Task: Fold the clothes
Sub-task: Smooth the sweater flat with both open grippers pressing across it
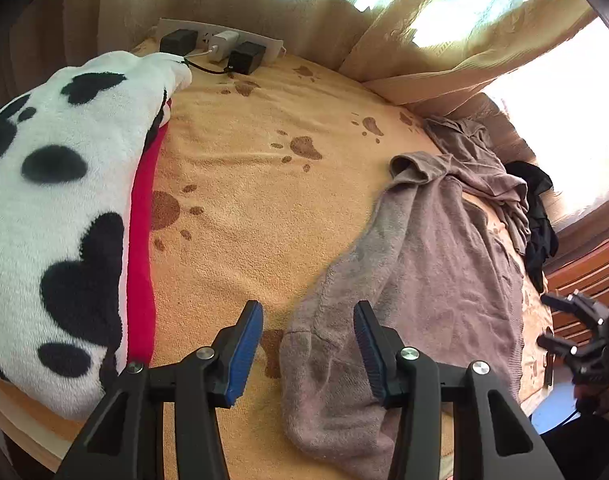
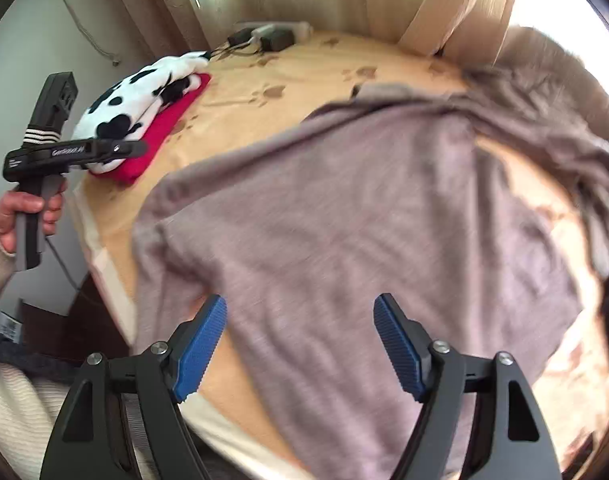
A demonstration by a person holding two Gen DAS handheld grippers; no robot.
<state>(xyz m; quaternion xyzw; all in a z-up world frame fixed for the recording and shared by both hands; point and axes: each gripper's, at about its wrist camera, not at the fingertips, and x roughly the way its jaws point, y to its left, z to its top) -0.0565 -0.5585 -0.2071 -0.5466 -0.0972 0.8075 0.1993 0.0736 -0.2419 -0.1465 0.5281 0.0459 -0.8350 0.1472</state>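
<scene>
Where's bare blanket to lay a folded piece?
Bare blanket lies between the spotted fleece pile and the grey sweater, back to the power strip. The right side is crowded: more grey clothes and a black garment.

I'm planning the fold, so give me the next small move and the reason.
Probably bring the left gripper down onto the near sleeve cuff and close on it. Both grippers are open and hold nothing, the right gripper hovers over the body of the taupe sweater, and the sleeve lies sprawled outward, not yet folded in.
</scene>
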